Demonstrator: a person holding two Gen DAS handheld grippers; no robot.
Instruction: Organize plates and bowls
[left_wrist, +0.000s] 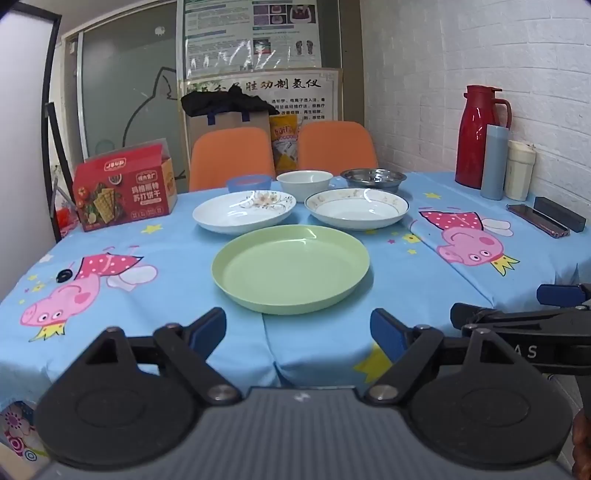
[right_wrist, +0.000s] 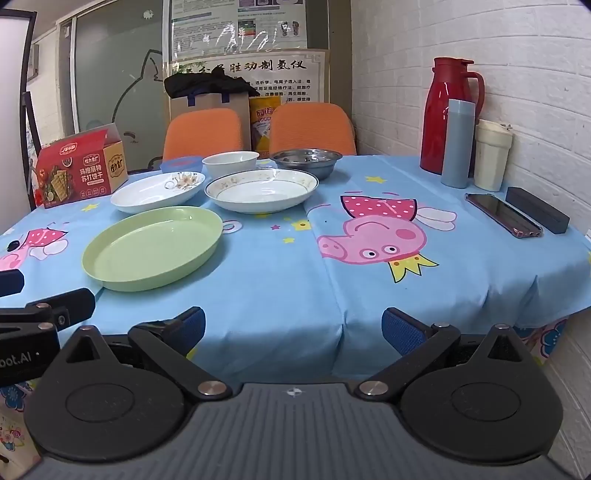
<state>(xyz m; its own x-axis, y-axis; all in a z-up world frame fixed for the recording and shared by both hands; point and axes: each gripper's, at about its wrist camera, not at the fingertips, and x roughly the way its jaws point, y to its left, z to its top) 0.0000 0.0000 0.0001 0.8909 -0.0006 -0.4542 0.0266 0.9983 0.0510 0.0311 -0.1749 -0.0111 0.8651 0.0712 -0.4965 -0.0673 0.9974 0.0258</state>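
A green plate (left_wrist: 290, 267) lies nearest me on the blue tablecloth; it also shows in the right wrist view (right_wrist: 153, 245). Behind it lie a white flowered plate (left_wrist: 243, 210) (right_wrist: 159, 192) and a gold-rimmed white plate (left_wrist: 356, 207) (right_wrist: 261, 189). Further back stand a blue bowl (left_wrist: 248, 182) (right_wrist: 181, 163), a white bowl (left_wrist: 304, 181) (right_wrist: 230, 162) and a steel bowl (left_wrist: 373, 178) (right_wrist: 306, 160). My left gripper (left_wrist: 298, 330) is open and empty at the table's near edge, just short of the green plate. My right gripper (right_wrist: 293, 328) is open and empty, to the right of the green plate.
A red cracker box (left_wrist: 123, 184) stands at the left. A red thermos (right_wrist: 448, 114), grey-blue bottle (right_wrist: 458, 144) and cream cup (right_wrist: 493, 157) stand by the right wall, with a phone (right_wrist: 504, 216) and black case (right_wrist: 537, 214). Two orange chairs (left_wrist: 231, 157) stand behind the table.
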